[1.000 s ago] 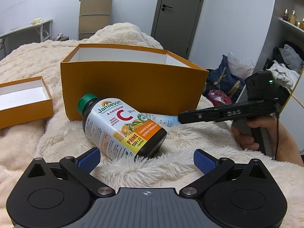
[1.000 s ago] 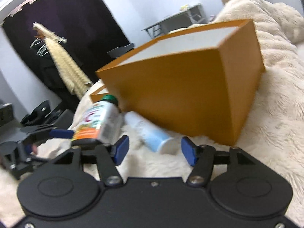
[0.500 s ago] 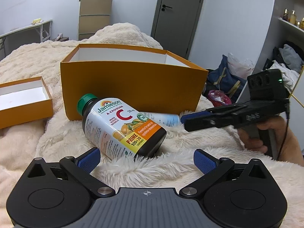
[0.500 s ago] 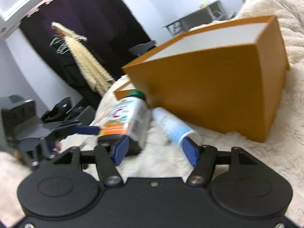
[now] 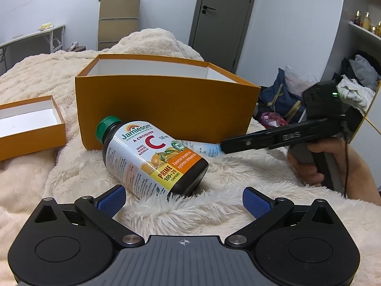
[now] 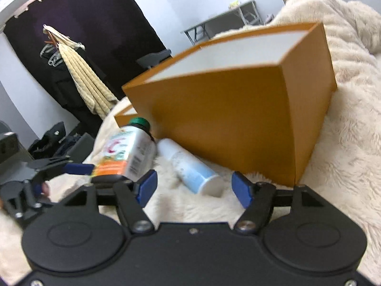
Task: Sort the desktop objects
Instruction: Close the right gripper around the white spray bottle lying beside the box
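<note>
Right gripper [image 6: 194, 187] is opening, empty, lined up on the tube [image 6: 190, 166] by the box [image 6: 238, 119]; left gripper [image 5: 183, 200] waits spread, empty, before the bottle [image 5: 152, 157]

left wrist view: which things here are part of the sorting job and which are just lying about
Part of the job:
vitamin bottle
blue tube
big box
small box

Just lying about:
bags
clothes
cabinet
side table
towel
shelf bottles
</note>
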A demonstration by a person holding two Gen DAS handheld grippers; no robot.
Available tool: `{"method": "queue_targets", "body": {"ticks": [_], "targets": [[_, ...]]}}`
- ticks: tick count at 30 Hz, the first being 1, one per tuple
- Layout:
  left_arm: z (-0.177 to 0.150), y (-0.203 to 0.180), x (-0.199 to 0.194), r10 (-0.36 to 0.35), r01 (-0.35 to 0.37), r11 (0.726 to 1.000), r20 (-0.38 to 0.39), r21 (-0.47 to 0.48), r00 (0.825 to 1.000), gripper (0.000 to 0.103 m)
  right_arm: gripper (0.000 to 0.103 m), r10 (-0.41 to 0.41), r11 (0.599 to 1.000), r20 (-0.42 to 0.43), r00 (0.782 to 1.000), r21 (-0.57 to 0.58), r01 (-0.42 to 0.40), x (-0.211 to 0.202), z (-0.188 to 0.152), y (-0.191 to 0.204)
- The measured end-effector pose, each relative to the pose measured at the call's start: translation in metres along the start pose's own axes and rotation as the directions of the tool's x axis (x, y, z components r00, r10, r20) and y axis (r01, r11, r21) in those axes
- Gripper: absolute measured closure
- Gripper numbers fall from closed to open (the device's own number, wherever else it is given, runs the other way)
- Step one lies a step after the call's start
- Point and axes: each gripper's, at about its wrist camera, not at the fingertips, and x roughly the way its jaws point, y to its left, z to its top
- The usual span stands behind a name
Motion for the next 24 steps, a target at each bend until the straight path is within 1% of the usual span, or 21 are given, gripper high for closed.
{"method": "queue_targets", "body": {"ticks": [4, 8, 9, 10, 11, 12, 13, 17, 21, 24], "targets": [[-0.001, 0.000, 0.000, -0.002, 0.002, 1.000, -0.002, 0.003, 1.000, 0.000, 0.036, 0.001, 1.000, -0.063, 0.998, -0.029, -0.003, 0.024, 0.003, 0.002], [-0.001, -0.001, 0.001, -0.003, 0.004, 1.000, -0.005, 0.003, 1.000, 0.000, 0.036, -0.012, 0.998, -0.112, 0.994, -0.062, 0.005, 0.039, 0.004, 0.006], [-0.001, -0.001, 0.002, -0.003, 0.003, 1.000, -0.007, 0.005, 1.000, 0.000, 0.037, -0.017, 0.998, -0.121, 0.993, -0.070, 0.008, 0.042, 0.004, 0.007], [0.000, -0.002, 0.002, -0.002, 0.002, 1.000, -0.008, 0.007, 1.000, 0.000, 0.045, -0.019, 0.997, -0.115, 0.993, -0.080, 0.010, 0.040, 0.003, 0.008], [0.000, -0.002, 0.002, -0.001, 0.001, 1.000, -0.008, 0.010, 1.000, 0.000, 0.049, -0.023, 0.995, -0.101, 0.995, -0.096, 0.013, 0.036, 0.001, 0.009], [0.000, -0.003, 0.002, -0.001, 0.001, 1.000, -0.008, 0.012, 1.000, 0.000, 0.062, -0.021, 0.995, -0.090, 0.996, -0.098, 0.012, 0.032, -0.001, 0.010], [0.000, -0.002, 0.002, -0.001, 0.001, 1.000, -0.008, 0.012, 1.000, 0.000, 0.063, -0.018, 0.995, -0.080, 0.997, -0.100, 0.010, 0.028, -0.003, 0.010], [0.000, -0.001, 0.001, -0.004, 0.004, 1.000, -0.008, 0.006, 1.000, 0.000, 0.069, 0.039, 0.991, -0.035, 0.999, -0.128, -0.043, -0.001, -0.011, 0.017], [0.000, 0.000, 0.001, -0.004, 0.004, 1.000, -0.006, 0.006, 1.000, 0.000, 0.070, 0.010, 0.982, -0.012, 1.000, -0.189, -0.013, -0.025, -0.011, 0.030], [0.000, 0.000, 0.002, -0.005, 0.005, 1.000, -0.007, 0.005, 1.000, 0.000, 0.070, -0.051, 0.962, 0.011, 0.999, -0.267, 0.052, -0.062, -0.014, 0.042]]}}
